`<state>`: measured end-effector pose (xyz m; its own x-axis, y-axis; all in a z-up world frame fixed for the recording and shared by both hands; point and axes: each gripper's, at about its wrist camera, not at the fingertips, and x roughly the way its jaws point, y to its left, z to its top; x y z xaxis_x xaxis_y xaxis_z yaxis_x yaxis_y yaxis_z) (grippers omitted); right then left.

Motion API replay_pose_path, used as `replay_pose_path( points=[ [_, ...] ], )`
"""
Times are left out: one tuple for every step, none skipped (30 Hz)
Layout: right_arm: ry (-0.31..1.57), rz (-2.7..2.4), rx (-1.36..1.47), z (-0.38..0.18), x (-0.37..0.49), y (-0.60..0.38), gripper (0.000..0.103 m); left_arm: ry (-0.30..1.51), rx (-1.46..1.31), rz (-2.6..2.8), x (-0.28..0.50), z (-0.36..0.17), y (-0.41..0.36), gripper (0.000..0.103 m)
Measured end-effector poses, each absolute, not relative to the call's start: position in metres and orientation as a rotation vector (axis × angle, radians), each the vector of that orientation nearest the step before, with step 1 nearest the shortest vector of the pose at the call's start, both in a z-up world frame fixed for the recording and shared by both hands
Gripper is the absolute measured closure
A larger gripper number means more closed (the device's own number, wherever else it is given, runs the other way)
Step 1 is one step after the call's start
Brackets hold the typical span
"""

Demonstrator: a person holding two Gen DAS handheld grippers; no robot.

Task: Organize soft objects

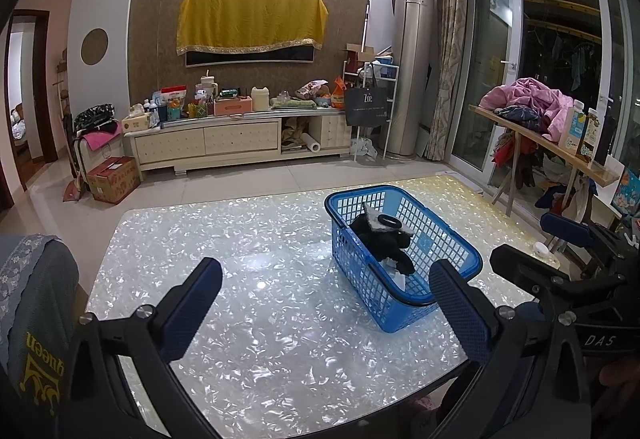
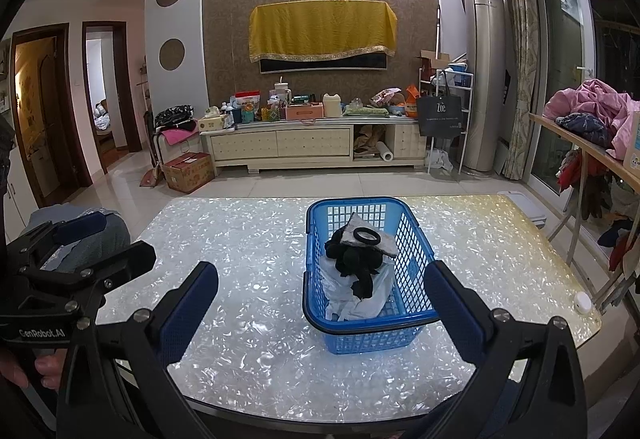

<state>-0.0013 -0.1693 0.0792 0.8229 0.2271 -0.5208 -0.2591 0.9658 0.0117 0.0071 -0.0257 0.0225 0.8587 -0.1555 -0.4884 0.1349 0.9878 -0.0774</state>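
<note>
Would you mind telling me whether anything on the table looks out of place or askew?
Nothing looks spilled or damaged. The blue plastic basket sits upright on the pearly white table, holding a black soft item, white crumpled material and a grey pad with a black ring. A small white round object lies alone near the table's right edge.

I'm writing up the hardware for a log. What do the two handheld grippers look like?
Both match: the left gripper and right gripper have black angular frames with silver screws and two flat fingers faced with blue textured pads. White lettering shows on the bodies: "GenRobot.AI" on the left one, "DAS" on the right. No cables visible.
</note>
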Motion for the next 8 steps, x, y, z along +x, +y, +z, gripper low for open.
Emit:
replay_pose_path(
  points=[
    [0.547,0.258,-0.06,0.0792,-0.0013,-0.1694,0.0,0.516,-0.041,-0.153,0.0071,0.0225,-0.0255,0.0],
    [0.548,0.259,-0.06,0.0791,-0.0012,-0.1695,0.0,0.516,-0.042,-0.153,0.0071,0.0226,-0.0259,0.0],
    [0.548,0.259,-0.059,0.0794,-0.0013,-0.1695,0.0,0.515,-0.044,-0.154,0.0069,0.0227,-0.0261,0.0],
    [0.548,0.258,-0.06,0.0793,-0.0013,-0.1695,0.0,0.516,-0.043,-0.153,0.0071,0.0226,-0.0257,0.0],
    [0.547,0.258,-0.06,0.0792,-0.0014,-0.1695,0.0,0.516,-0.043,-0.152,0.0071,0.0227,-0.0261,0.0],
    [0.548,0.258,-0.06,0.0795,-0.0013,-0.1694,0.0,0.515,-0.04,-0.153,0.0071,0.0227,-0.0256,0.0],
    [0.548,0.258,-0.06,0.0793,-0.0014,-0.1694,0.0,0.516,-0.041,-0.152,0.0071,0.0226,-0.0251,0.0],
    [0.548,0.258,-0.061,0.0793,-0.0015,-0.1692,0.0,0.517,-0.043,-0.152,0.0073,0.0226,-0.0254,0.0]
  ],
)
